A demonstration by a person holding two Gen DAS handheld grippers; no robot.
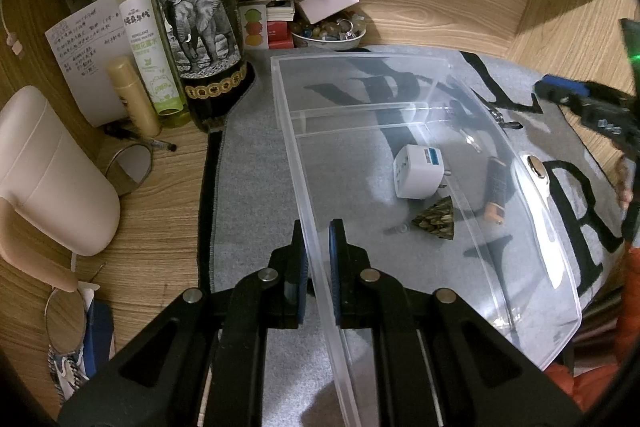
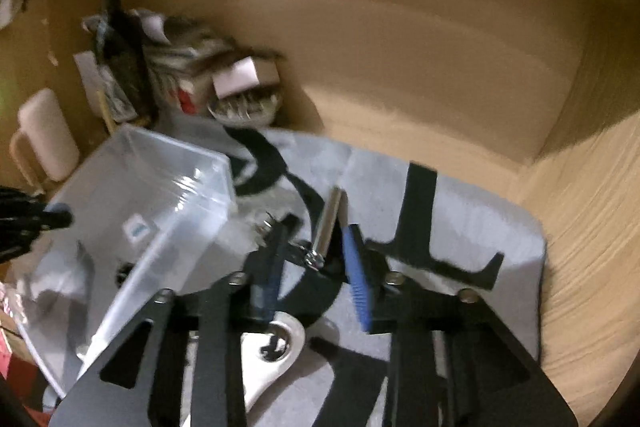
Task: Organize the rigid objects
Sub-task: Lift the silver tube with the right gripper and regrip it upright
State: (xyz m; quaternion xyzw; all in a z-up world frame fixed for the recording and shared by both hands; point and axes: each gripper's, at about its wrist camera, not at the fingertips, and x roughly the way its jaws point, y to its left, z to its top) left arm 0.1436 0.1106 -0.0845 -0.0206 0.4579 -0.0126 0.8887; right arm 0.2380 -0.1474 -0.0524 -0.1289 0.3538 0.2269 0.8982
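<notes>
1. The left gripper (image 1: pixel 318 247) is clamping the near wall of the clear rectangular plastic box (image 1: pixel 400 75).
2. A white plug adapter (image 1: pixel 420 173) is lying inside, on the grey felt mat (image 1: pixel 248 163).
3. The right gripper (image 2: pixel 316 271) is gaping wide above a silver metal clip (image 2: pixel 326 227).

Two wrist fisheyes, aimed down along the fingers at a desk

The clear plastic bin (image 1: pixel 400 147) is seen close from its left wall in the left view, from its right in the blurred right view; bin and grey mat (image 2: pixel 460 211) are shared.
</notes>
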